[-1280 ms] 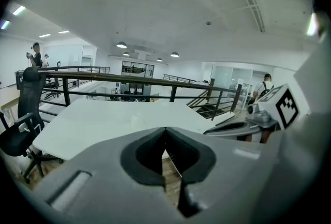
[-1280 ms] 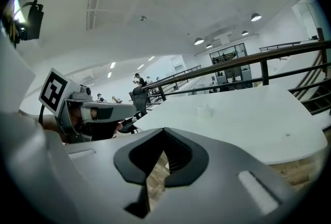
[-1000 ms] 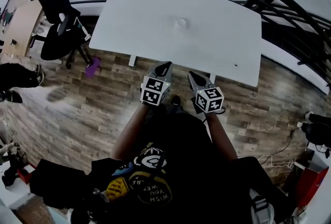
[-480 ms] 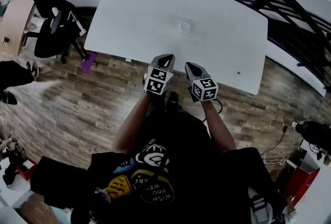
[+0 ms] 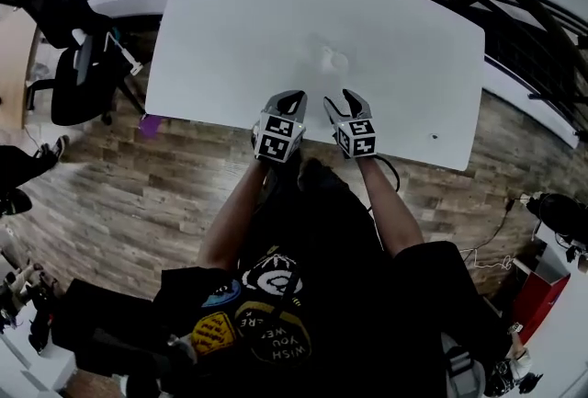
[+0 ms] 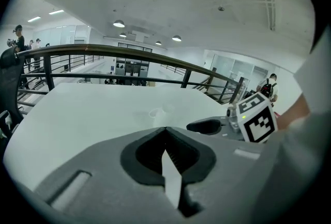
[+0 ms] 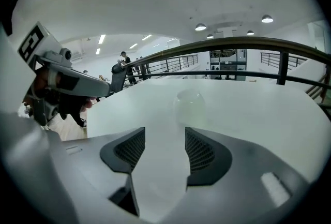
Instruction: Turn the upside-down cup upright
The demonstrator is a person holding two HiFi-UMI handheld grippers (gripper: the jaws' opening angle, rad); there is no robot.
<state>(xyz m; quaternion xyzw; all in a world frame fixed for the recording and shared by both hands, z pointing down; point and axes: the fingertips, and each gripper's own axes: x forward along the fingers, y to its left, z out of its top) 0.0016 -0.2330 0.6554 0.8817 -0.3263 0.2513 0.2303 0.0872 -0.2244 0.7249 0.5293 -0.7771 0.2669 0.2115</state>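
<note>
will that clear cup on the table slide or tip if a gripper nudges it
The cup looks clear and thin, so probably light and apt to slide on the smooth white table. Its rounded, glossy sides may slip in a grip. It sits squat, so tipping seems less likely.

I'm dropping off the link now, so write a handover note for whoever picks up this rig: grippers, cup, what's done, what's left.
Left gripper: jaws shut, empty, over the near edge of the white table.
Right gripper: jaws have just been opening, nothing between them, pointed toward the cup.
Clear cup: near the middle of the table, ahead of both grippers, untouched; it looks upside down.
Done: nothing on the cup yet.
Left: reach the cup, grip it, turn it over, set it down upright.
</note>
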